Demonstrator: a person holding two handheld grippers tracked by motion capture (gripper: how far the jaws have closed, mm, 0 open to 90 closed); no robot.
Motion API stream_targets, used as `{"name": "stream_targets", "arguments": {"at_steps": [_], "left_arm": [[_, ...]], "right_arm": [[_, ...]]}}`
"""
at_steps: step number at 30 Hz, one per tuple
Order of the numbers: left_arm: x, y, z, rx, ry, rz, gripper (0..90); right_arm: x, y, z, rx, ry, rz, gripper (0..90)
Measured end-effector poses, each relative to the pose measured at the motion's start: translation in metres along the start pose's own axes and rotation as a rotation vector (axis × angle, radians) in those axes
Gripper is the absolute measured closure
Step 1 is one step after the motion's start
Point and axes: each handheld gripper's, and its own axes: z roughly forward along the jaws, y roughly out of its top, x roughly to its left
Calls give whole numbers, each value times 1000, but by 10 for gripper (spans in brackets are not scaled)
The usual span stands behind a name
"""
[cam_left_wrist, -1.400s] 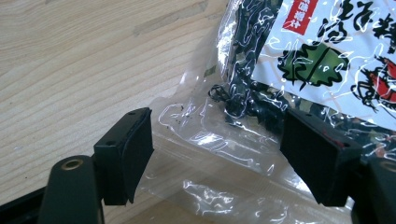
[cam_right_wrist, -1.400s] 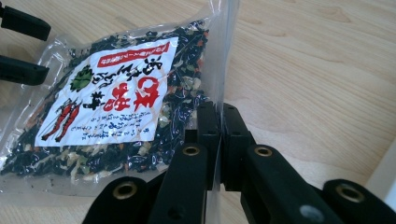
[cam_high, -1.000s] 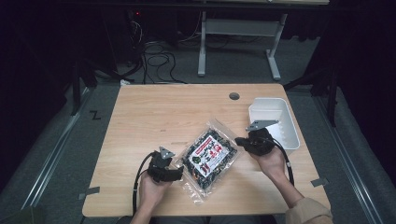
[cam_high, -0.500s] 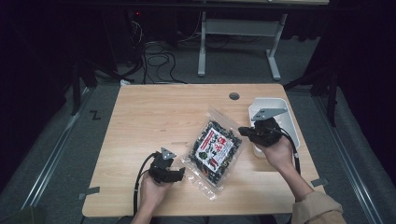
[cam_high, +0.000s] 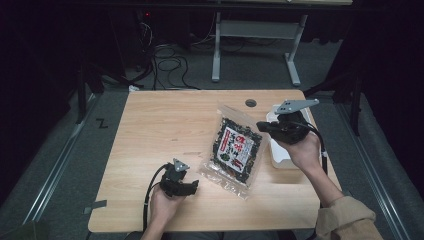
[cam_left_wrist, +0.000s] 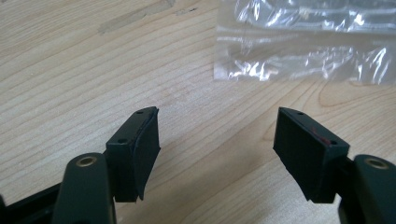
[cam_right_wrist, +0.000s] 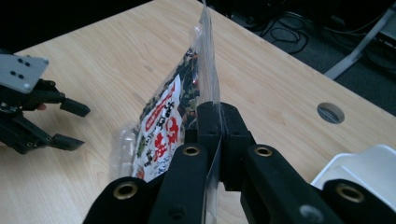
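Transfer of the snack bag toward the white bin appears to be the step in hand. The bag, a crinkly clear plastic pouch of dark pieces with a red-and-white label, is clamped by its flat sealed edge in the right gripper and hangs tilted, its lower end on the wooden table. The left gripper rests near that end, its jaws just narrowed yet apart on nothing. A carry rightward over the smooth-walled bin is judged to be called for next.
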Motion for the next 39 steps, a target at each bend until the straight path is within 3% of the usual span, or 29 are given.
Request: {"name": "stream_targets", "arguments": {"at_steps": [13,20,34,39], "left_arm": [[-1,0,1,14,-12,-7,319],[-1,0,2,27,-7,-7,320],[-1,0,3,24,-25,-11,317],[-4,0,3,10,-40,16,306]], "right_arm": [[-4,27,-13,-24,-23,-24,899],[-10,40,-19,-33,-64,-40,900],[-32,50,-41,-89,-136,1,900],[-37,53,-49,-105,-158,7,900]]}}
